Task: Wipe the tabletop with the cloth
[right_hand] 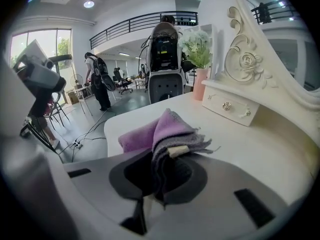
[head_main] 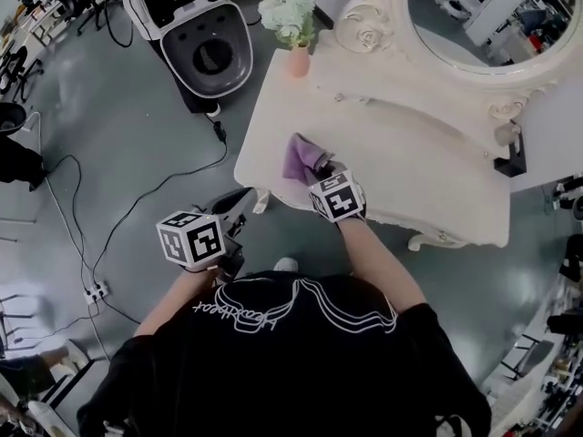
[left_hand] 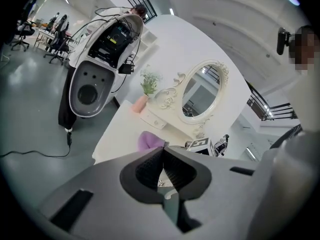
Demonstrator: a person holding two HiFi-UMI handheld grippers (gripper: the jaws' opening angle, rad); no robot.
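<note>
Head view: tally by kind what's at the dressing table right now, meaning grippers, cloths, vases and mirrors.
Grippers: 2 (left gripper, right gripper)
Purple cloth: 1
Pink vase: 1
Oval mirror: 1
Total: 5
</note>
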